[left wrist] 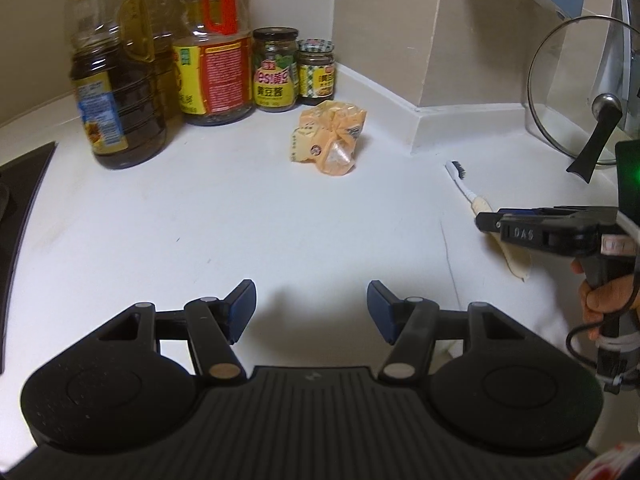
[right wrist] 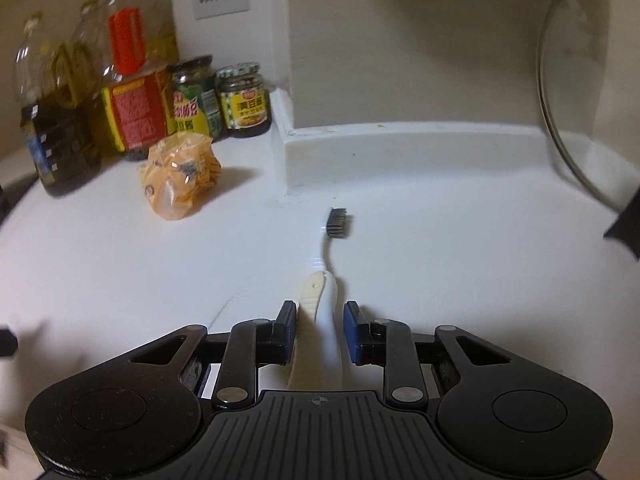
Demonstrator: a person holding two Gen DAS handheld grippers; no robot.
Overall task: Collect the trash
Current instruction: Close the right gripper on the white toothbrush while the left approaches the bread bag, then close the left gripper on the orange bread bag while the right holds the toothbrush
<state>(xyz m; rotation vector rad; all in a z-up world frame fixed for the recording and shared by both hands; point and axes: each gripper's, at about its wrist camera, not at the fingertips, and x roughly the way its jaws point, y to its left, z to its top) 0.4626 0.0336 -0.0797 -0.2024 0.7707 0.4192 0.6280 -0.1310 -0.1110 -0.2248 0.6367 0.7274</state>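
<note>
Toothbrush [right wrist: 325,312], white-cream handle, dark bristles

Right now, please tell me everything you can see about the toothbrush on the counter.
The toothbrush lies flat on the white counter, its dark bristles pointing sideways and away from the camera. The neck is thin and white; the thicker handle looks like white plastic with a cream, ribbed grip. The handle sits between the right gripper fingers, whose jaws are nearly closed around it, though contact is not clear. Nothing else touches it.
</note>
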